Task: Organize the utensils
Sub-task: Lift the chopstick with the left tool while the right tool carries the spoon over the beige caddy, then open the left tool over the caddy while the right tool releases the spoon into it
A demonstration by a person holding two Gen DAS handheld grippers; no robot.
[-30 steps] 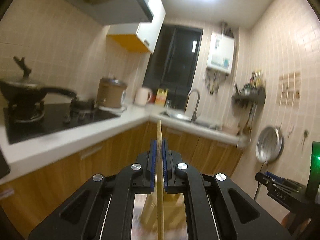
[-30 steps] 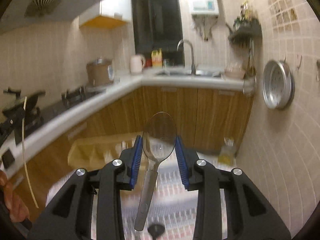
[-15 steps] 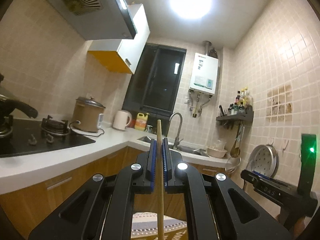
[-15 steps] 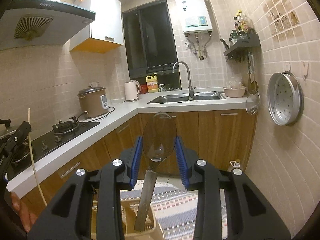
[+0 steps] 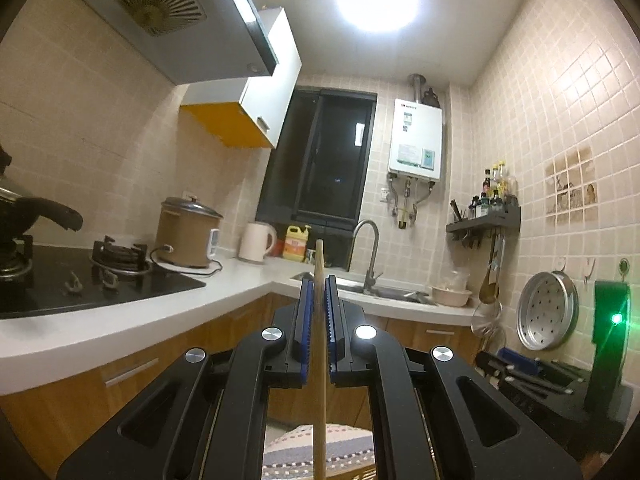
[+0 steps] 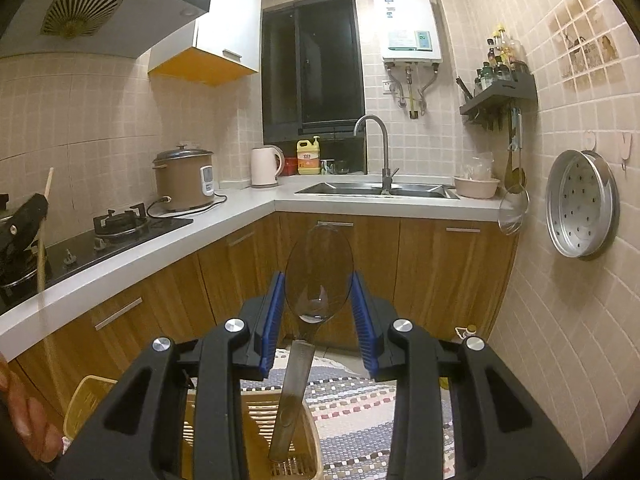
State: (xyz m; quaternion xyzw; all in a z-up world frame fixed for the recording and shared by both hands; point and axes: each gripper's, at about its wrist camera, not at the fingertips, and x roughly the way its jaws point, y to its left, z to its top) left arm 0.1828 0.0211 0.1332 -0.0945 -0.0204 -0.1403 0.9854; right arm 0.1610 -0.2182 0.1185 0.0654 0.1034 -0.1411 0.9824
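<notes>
Both my grippers have swung up from the floor toward the far counter (image 6: 248, 204), my left gripper (image 5: 318, 312) clamped on an upright chopstick (image 5: 319, 360), my right gripper (image 6: 318, 308) pinching a spoon (image 6: 318, 276) above the near basket (image 6: 308, 432).

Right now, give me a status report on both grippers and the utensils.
Left gripper shut on chopstick. Right gripper shut on spoon, bowl up. Yellow utensil basket below spoon handle; nothing blocking.
</notes>
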